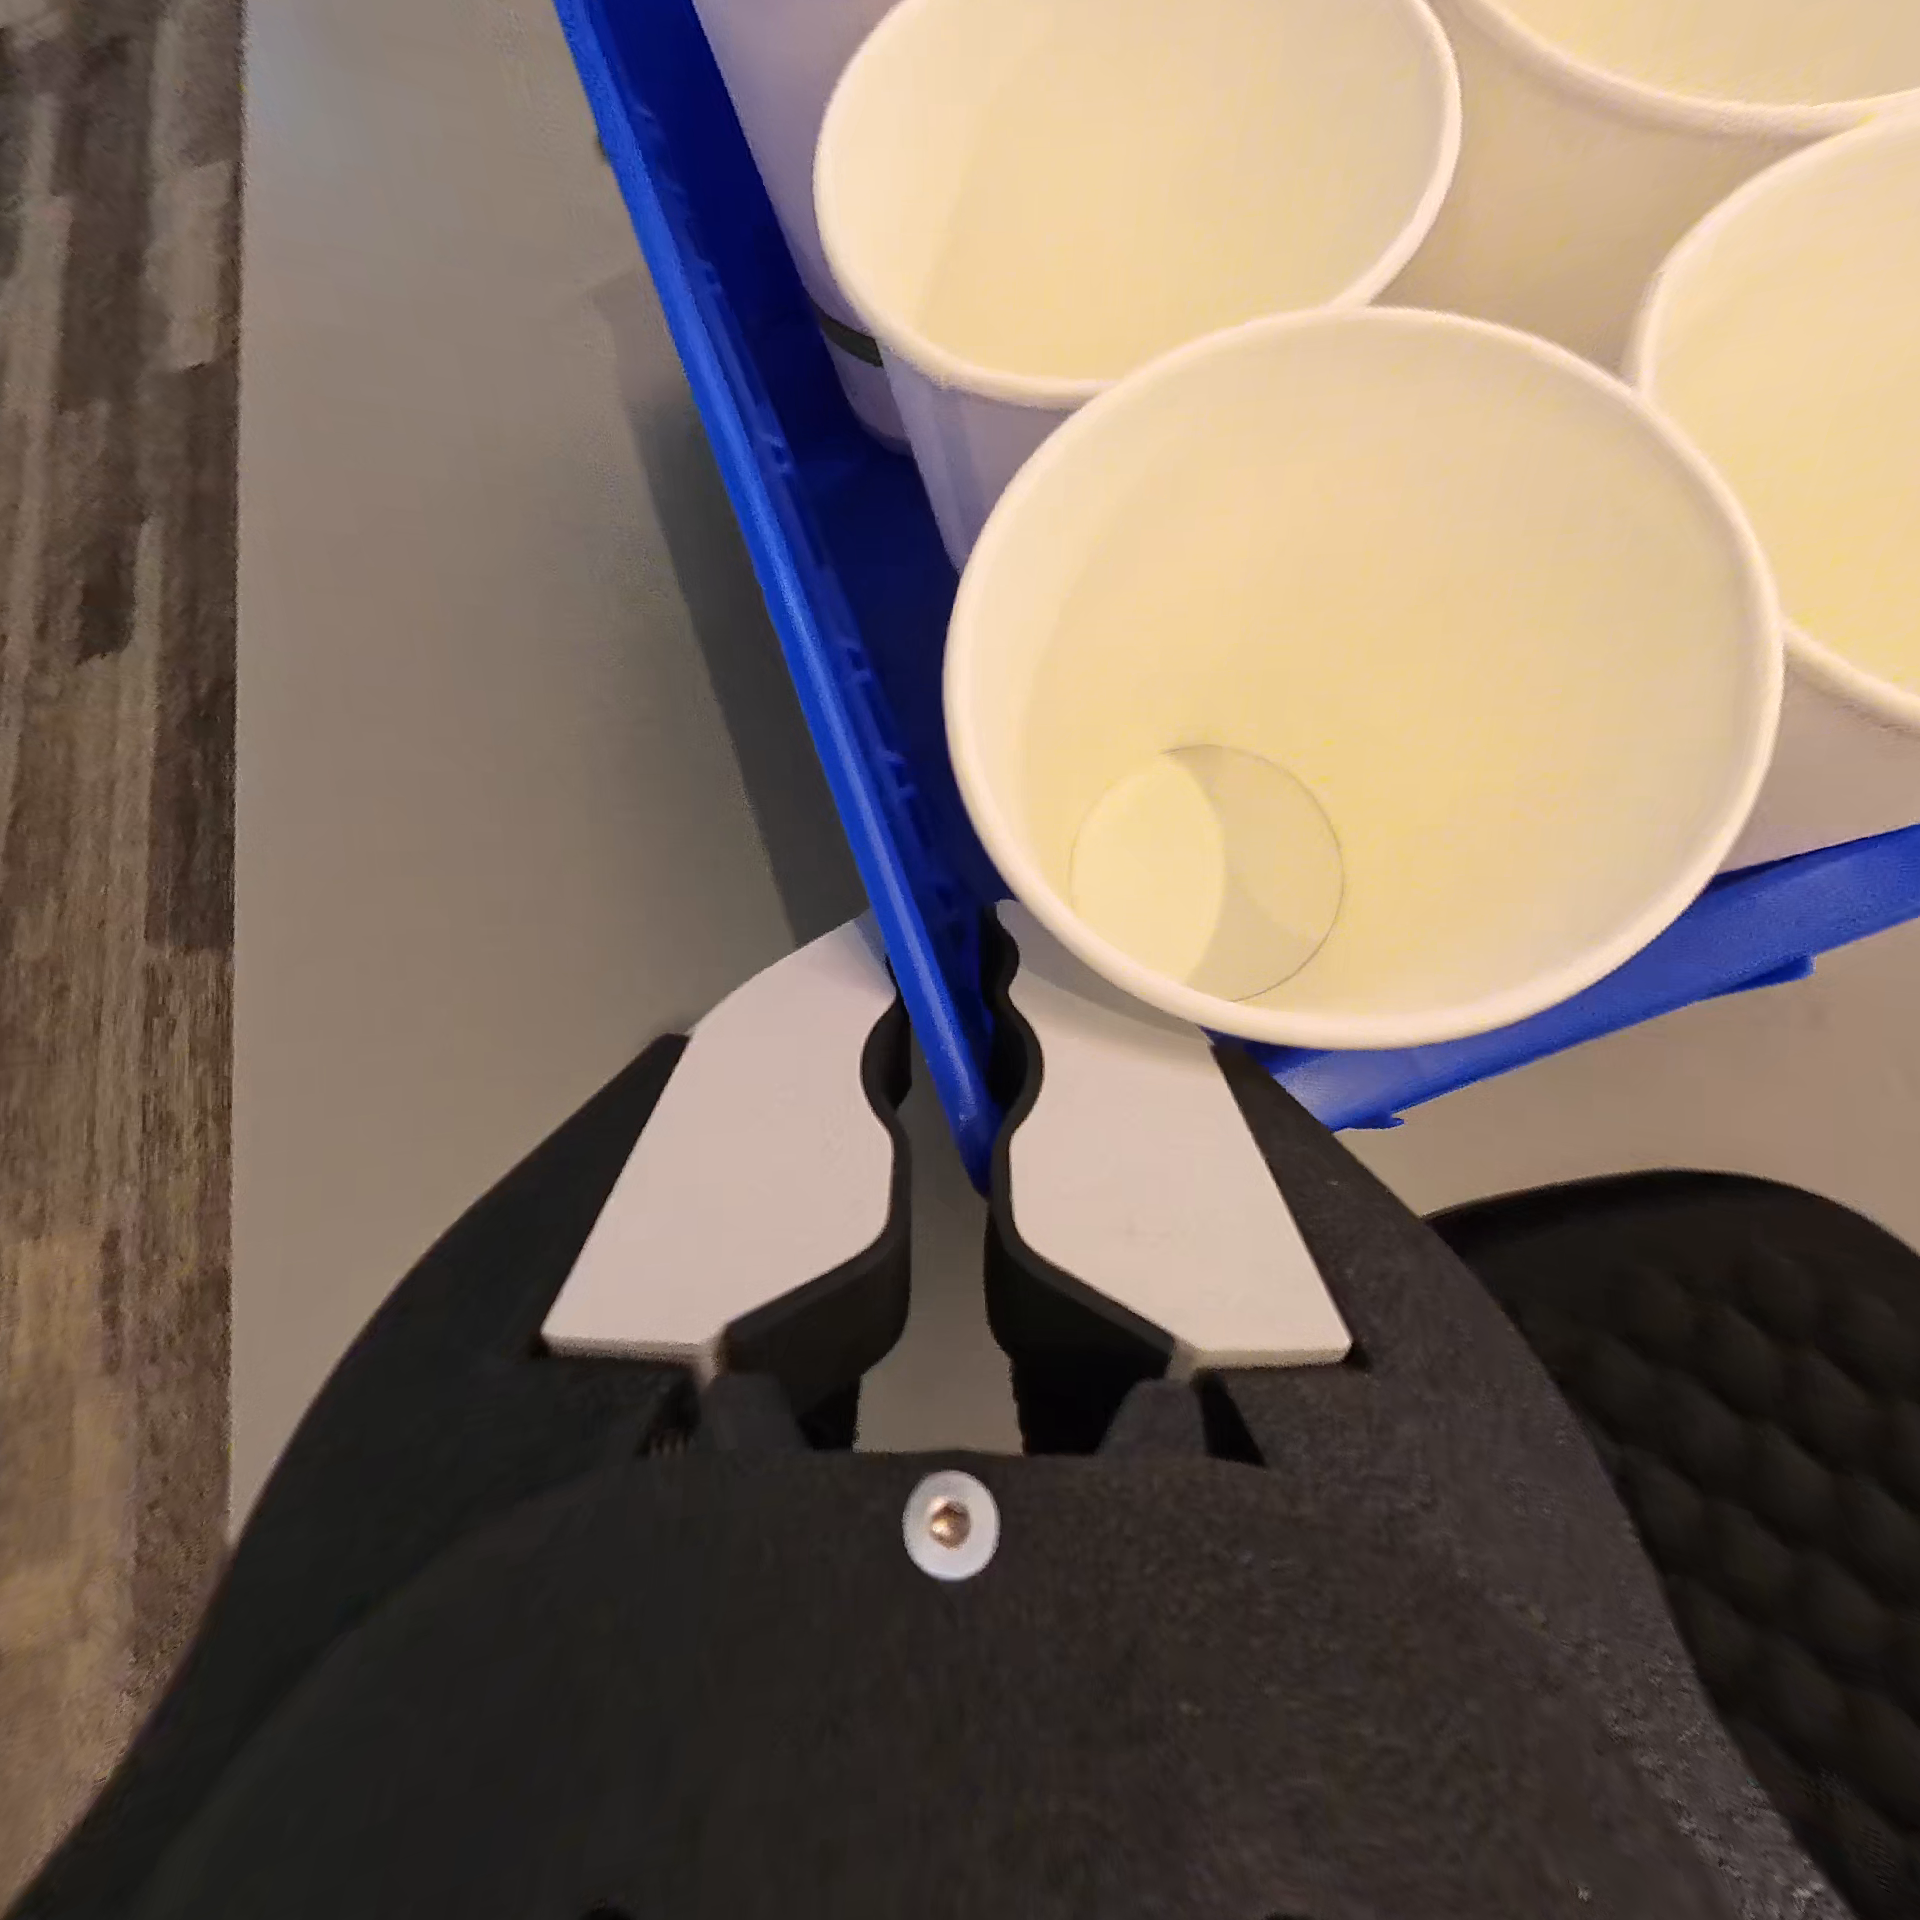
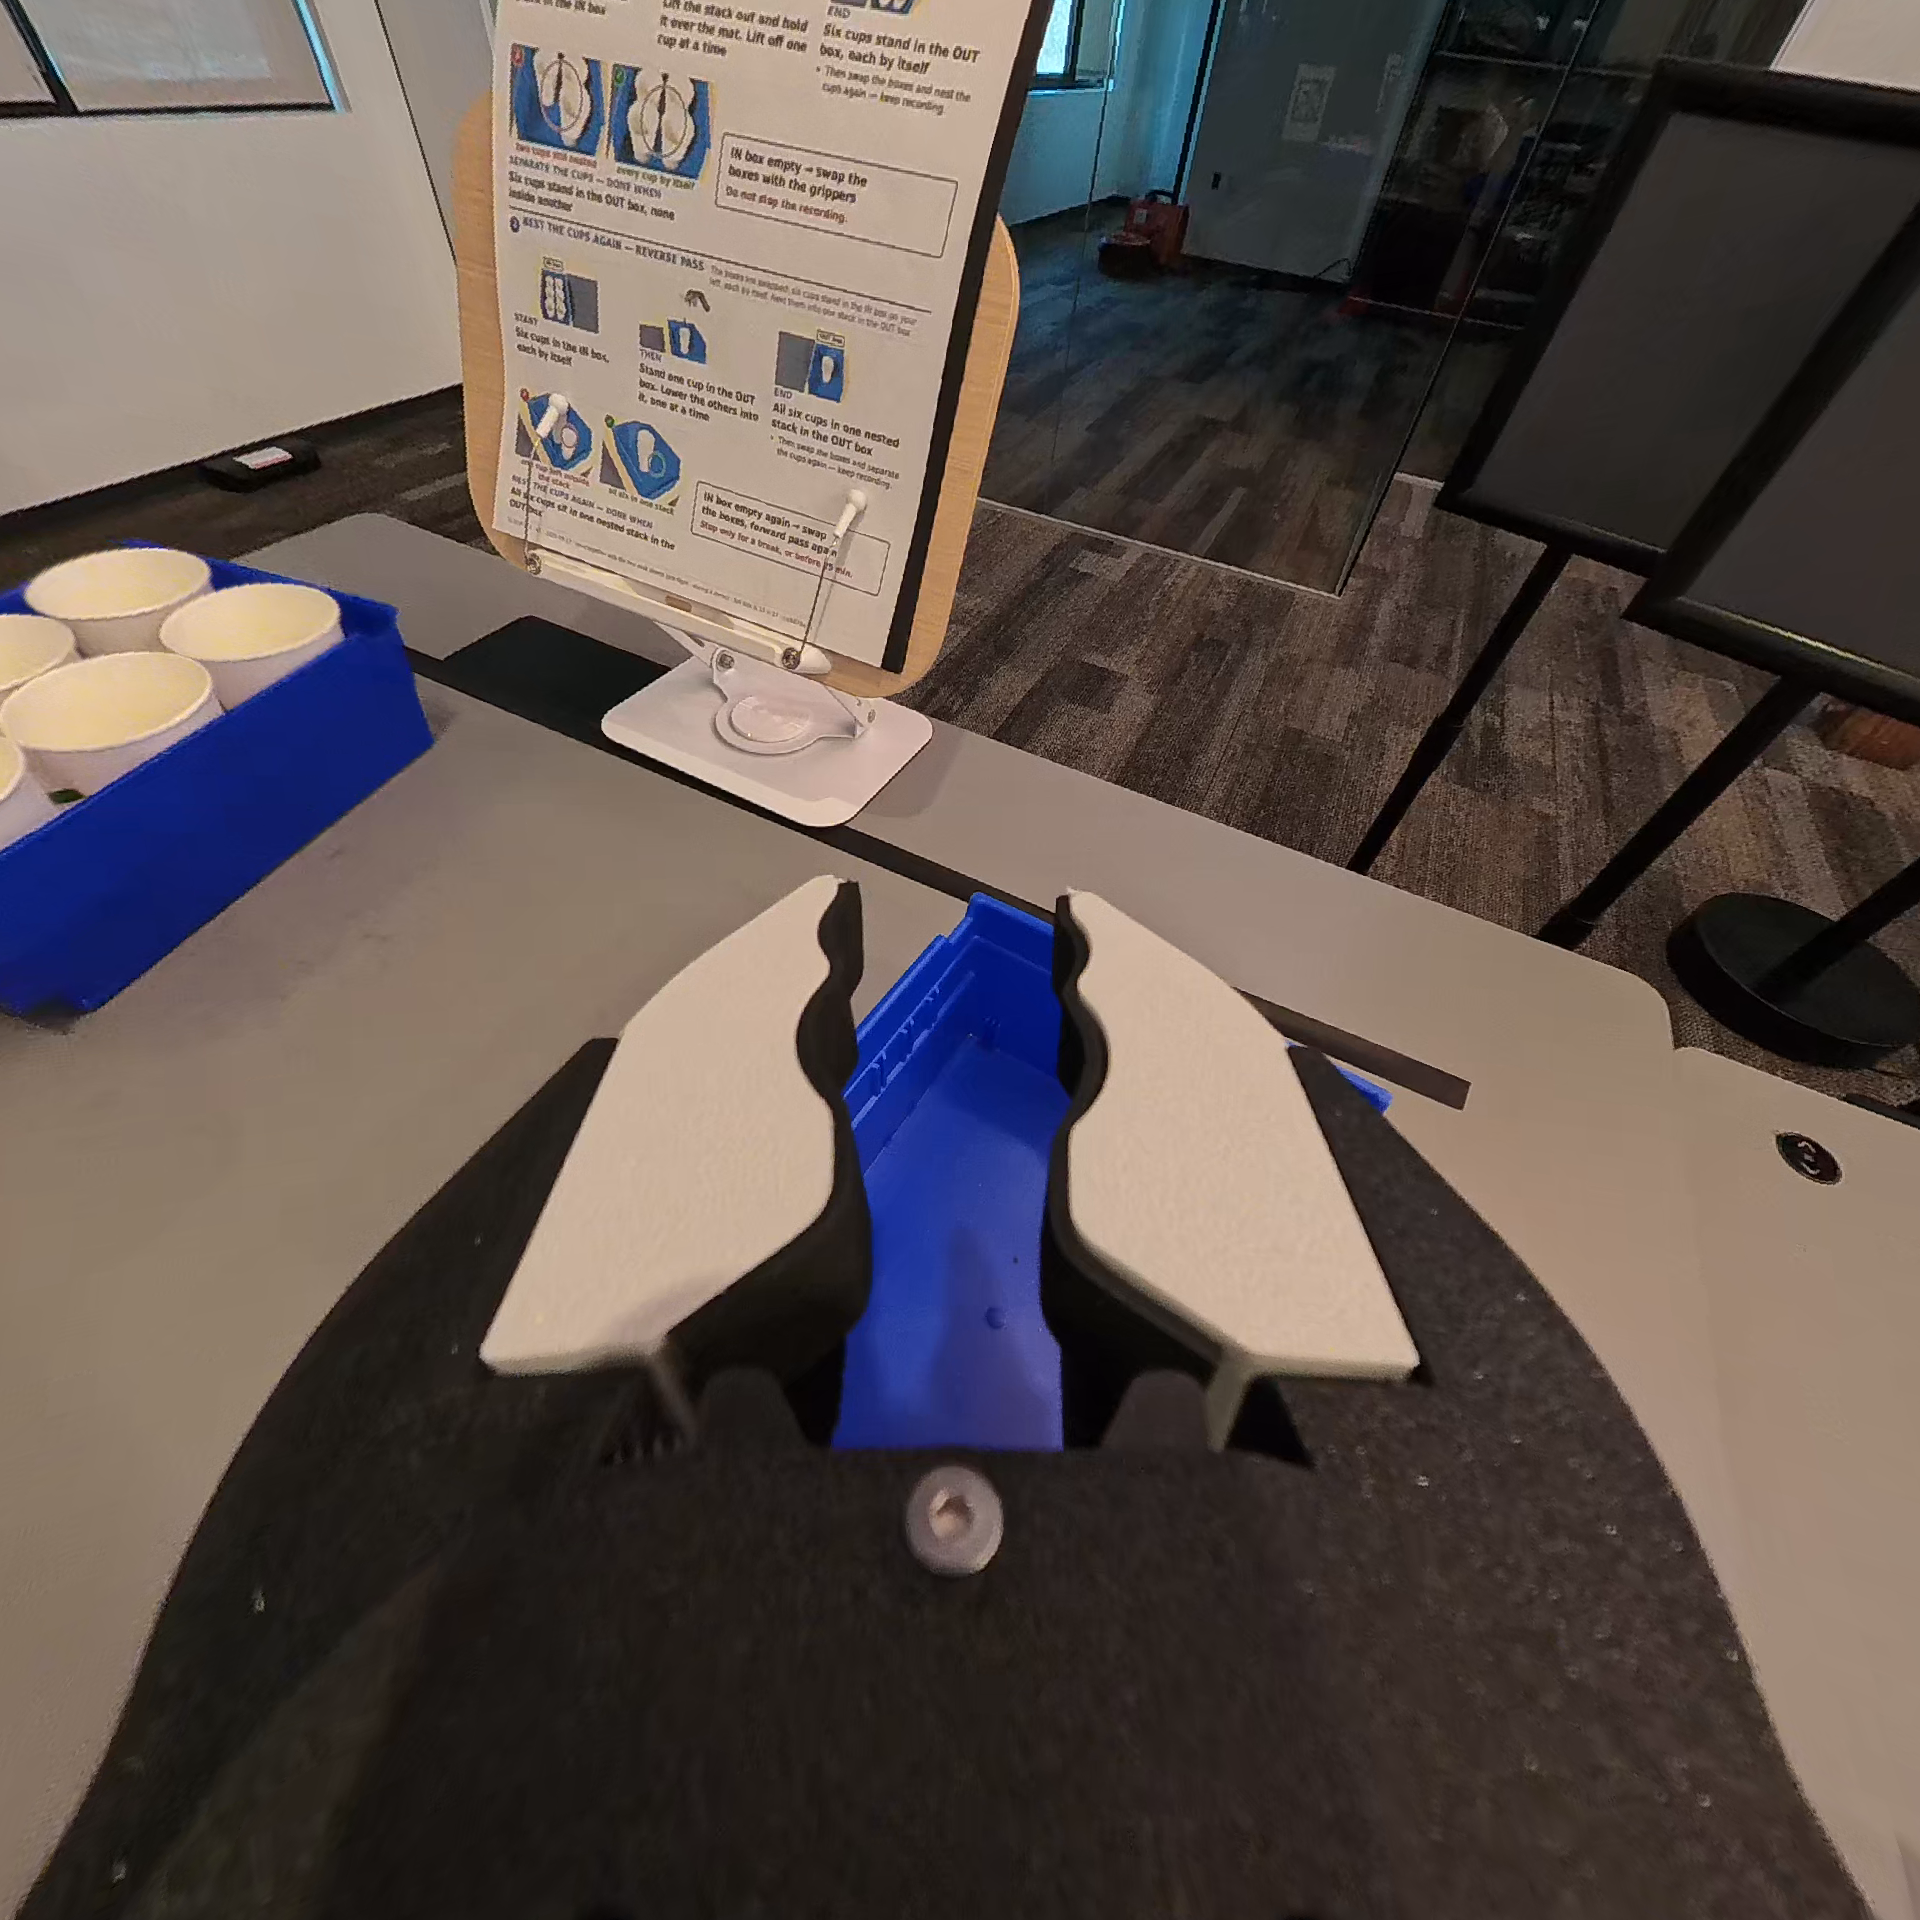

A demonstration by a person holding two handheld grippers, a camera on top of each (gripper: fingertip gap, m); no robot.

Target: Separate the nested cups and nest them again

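Left gripper (image 1: 951, 1023) clenched on the corner wall of the blue bin (image 1: 727, 436), white paper cups (image 1: 1361, 675) standing inside just beyond its fingers. Right gripper (image 2: 956, 909) released, poised above the empty blue bin (image 2: 956, 1226) near the tabletop's (image 2: 416, 1039) far edge, that bin's floor showing between its fingers.

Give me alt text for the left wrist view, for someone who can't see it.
The left tongs are shut on the thin wall of a blue plastic box holding white paper cups. The nearest cup is empty and leans over the box's corner, with three more cups behind it. The box sits on a grey table.
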